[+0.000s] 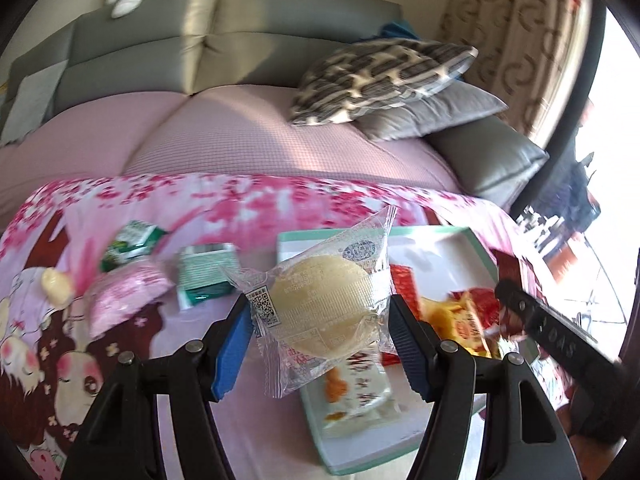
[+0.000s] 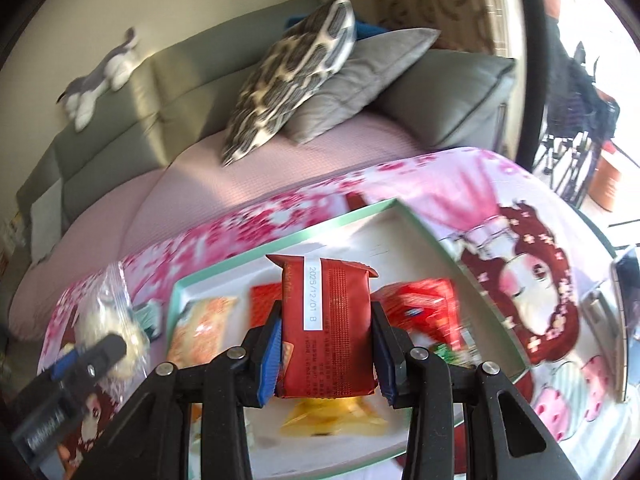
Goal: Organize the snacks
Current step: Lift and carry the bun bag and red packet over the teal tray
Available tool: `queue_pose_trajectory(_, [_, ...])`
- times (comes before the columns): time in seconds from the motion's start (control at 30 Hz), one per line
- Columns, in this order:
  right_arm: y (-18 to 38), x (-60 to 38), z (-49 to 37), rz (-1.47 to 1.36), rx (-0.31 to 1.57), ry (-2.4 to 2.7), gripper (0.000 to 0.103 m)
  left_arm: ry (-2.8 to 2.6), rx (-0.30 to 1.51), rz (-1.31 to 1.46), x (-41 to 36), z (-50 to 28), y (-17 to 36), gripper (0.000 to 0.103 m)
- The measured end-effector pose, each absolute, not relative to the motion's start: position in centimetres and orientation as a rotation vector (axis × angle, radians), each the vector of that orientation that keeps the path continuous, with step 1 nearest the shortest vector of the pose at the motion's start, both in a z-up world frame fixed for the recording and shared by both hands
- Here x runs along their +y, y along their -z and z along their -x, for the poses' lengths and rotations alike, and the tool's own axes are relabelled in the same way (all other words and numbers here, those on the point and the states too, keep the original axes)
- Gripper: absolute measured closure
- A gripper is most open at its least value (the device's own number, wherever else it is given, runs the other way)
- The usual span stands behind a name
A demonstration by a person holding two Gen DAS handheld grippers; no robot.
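Observation:
My left gripper (image 1: 320,316) is shut on a clear-wrapped round pale cake (image 1: 324,304) and holds it above the left edge of the green-rimmed white tray (image 1: 452,236). My right gripper (image 2: 326,340) is shut on a red snack packet (image 2: 328,328) with a date strip, held above the tray (image 2: 360,210). In the tray lie an orange-and-white packet (image 1: 356,392), red packets (image 2: 416,304) and a yellow packet (image 2: 332,416). The left gripper with the cake shows at the left of the right wrist view (image 2: 80,356). The right gripper arm shows at the right of the left wrist view (image 1: 560,336).
On the pink cartoon cloth (image 1: 120,360), left of the tray, lie a pink packet (image 1: 124,300), two green packets (image 1: 208,276) and a pale sweet (image 1: 58,286). Behind is a grey sofa (image 1: 160,60) with pillows (image 1: 380,80). A phone (image 2: 628,280) lies at the right.

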State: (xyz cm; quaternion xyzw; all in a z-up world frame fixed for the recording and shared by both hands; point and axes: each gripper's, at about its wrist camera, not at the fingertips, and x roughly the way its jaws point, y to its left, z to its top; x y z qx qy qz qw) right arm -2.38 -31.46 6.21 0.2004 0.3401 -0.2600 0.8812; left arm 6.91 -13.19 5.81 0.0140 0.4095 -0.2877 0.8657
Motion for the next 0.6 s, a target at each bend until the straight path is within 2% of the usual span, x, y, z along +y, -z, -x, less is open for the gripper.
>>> queue_pose_trajectory(0.6, [-2.9,-34.6,-0.6,-0.412,0.721,0.532,0.061,0.648,0.822,-0.133,-18.8,-7.8,-3.4,0.034])
